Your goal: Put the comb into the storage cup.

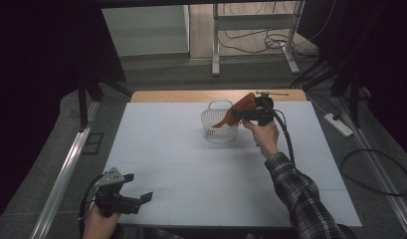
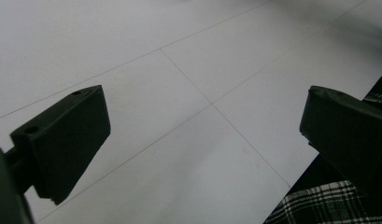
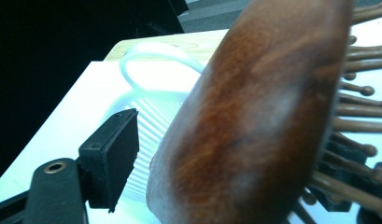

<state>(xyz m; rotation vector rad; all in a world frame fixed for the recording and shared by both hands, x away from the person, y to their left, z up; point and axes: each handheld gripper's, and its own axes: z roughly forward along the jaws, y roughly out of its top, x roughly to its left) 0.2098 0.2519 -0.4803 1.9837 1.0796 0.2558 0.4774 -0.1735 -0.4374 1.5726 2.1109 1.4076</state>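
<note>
A wooden hairbrush (image 1: 239, 110) leans with its handle end down inside a small white slatted basket (image 1: 219, 130) toward the far middle of the white table (image 1: 191, 169), its broad head sticking up and out over the basket's right rim. The right gripper (image 1: 239, 114), held in a hand with a plaid sleeve (image 1: 300, 199), sits at the brush head just right of the basket; in the right gripper view the reddish-brown back of the brush (image 3: 254, 121) stands between the jaws, with a clear gap between it and the left pad (image 3: 116, 154), while the pegs (image 3: 357, 116) on its other face point toward the opposite jaw, which is mostly hidden. The jaws are parted, not pressing on the wood on the side that shows. The basket's looped handle (image 3: 151, 53) rises behind the brush at the far side. The left gripper (image 1: 141, 199) rests low at the near left corner of the table, well apart from basket and brush, its jaws spread wide with nothing between them above bare tabletop (image 2: 188, 93). Beyond the table's wooden far edge (image 1: 191, 95) stand the legs of a metal frame (image 1: 216, 45) with cables (image 1: 270, 42) on the floor; a power strip (image 1: 339, 124) lies on the floor to the right.
</note>
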